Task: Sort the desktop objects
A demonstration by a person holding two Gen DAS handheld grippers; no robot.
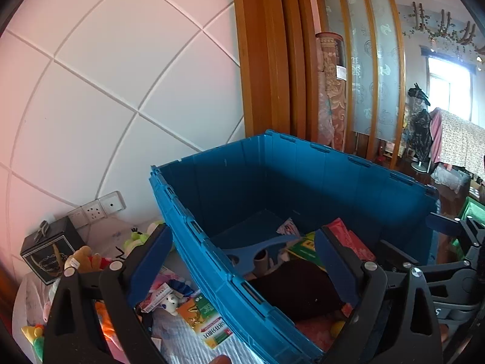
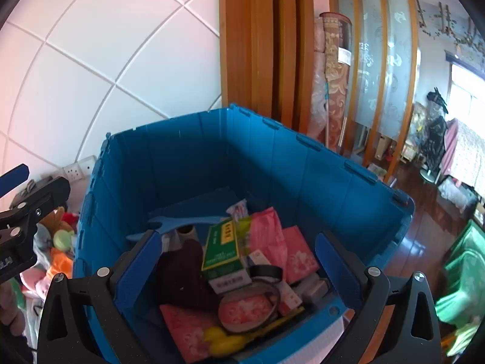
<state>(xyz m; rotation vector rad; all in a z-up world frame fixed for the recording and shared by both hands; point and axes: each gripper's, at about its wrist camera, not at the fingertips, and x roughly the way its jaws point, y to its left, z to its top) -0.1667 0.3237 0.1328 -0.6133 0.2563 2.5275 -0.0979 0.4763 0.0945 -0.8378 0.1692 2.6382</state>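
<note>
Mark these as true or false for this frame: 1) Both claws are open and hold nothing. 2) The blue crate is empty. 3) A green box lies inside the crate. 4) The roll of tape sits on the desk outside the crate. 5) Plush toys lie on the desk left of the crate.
1) True: the left claw and the right claw both stand wide with nothing between their pads.
2) False: the crate holds many things, among them pink packs.
3) True: the green box lies among them.
4) False: the tape lies inside the crate.
5) True: plush toys lie there, left of the crate wall.
</note>
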